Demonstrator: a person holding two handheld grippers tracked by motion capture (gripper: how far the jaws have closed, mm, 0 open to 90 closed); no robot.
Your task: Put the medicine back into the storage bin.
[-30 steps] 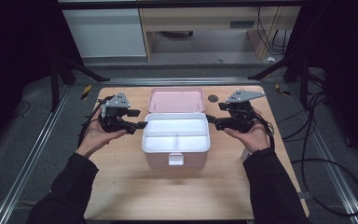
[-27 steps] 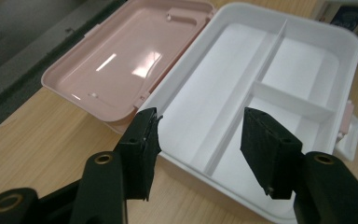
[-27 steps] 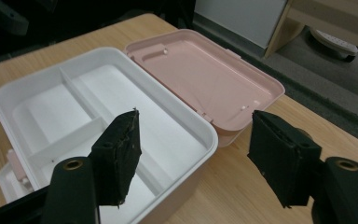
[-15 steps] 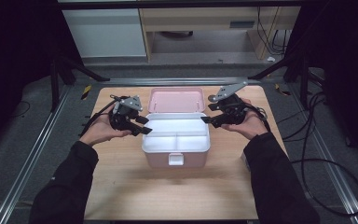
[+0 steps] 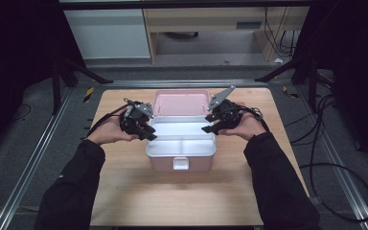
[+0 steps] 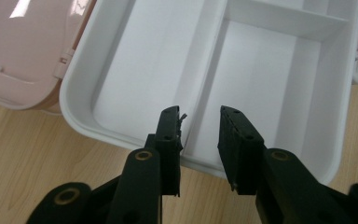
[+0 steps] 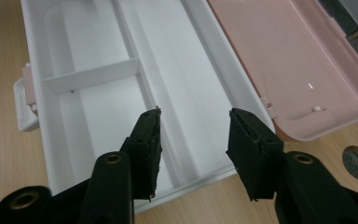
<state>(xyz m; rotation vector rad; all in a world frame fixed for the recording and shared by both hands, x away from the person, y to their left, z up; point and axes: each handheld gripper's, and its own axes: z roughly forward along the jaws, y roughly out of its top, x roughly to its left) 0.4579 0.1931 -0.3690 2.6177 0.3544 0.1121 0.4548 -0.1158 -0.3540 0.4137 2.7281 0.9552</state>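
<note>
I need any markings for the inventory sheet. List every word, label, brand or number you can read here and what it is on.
None can be read: the pink box lid, the white tray, the wooden table and the cabinet behind carry no legible writing.

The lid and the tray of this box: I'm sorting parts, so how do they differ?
The lid is pink; the tray is white. The lid stands open behind the tray, which lies flat. The lid's inside is plain; the tray has dividers. Both are rounded rectangles, empty, on the same box.
</note>
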